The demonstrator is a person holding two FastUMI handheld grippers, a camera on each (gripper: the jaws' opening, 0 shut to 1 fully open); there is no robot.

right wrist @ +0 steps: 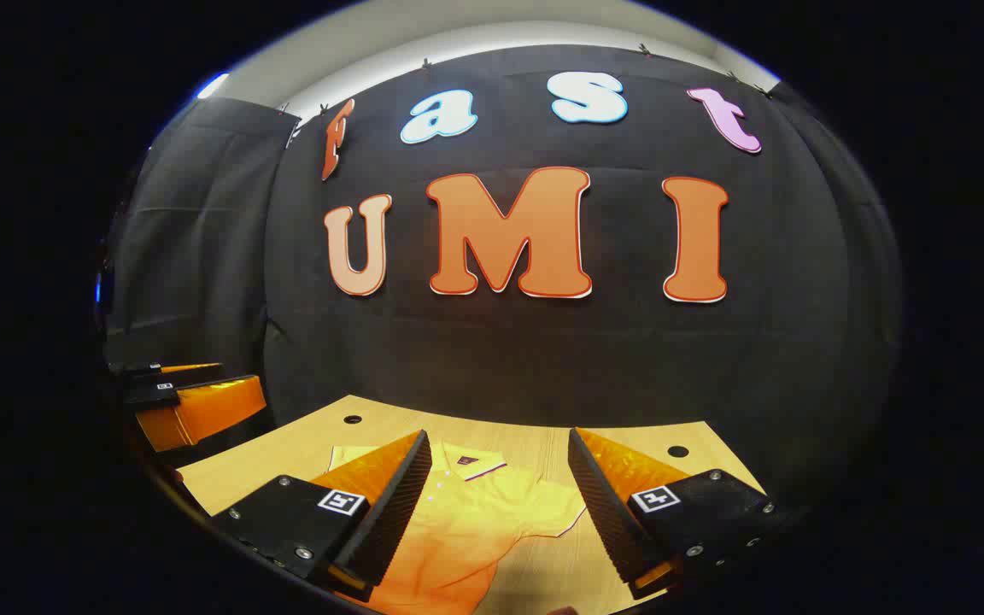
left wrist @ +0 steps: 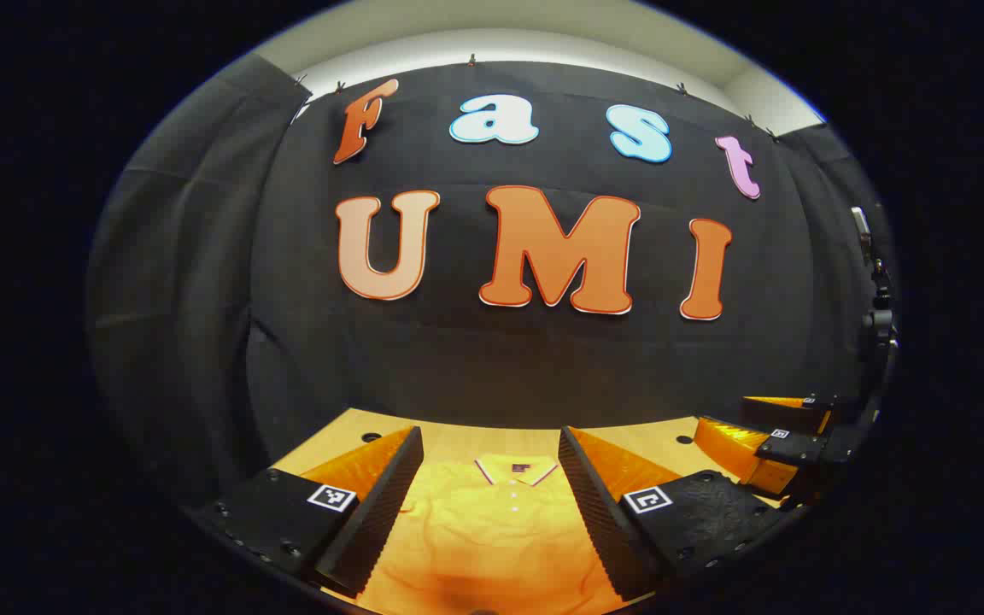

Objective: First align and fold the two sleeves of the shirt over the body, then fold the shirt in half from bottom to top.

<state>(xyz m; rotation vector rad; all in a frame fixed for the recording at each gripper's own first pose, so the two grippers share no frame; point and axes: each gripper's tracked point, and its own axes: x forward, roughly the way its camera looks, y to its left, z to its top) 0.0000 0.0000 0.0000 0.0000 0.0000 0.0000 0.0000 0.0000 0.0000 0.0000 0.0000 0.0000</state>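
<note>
Folding begins with the sleeves: both the left claw [left wrist: 489, 500] and right claw [right wrist: 499, 504] are held wide above the shirt [left wrist: 492, 530] on the tabletop [right wrist: 287, 453]; each sleeve [right wrist: 556, 512] is best gripped near its cuff, toward the tabletop's side edges

Soft cloth on smooth wood

The shirt [left wrist: 492, 530] looks like soft matt knit cloth, lightly rumpled, lying on a table [right wrist: 287, 453] of pale smooth wood grain; the far wall [left wrist: 543, 367] is matt black cloth with faint creases.
</note>
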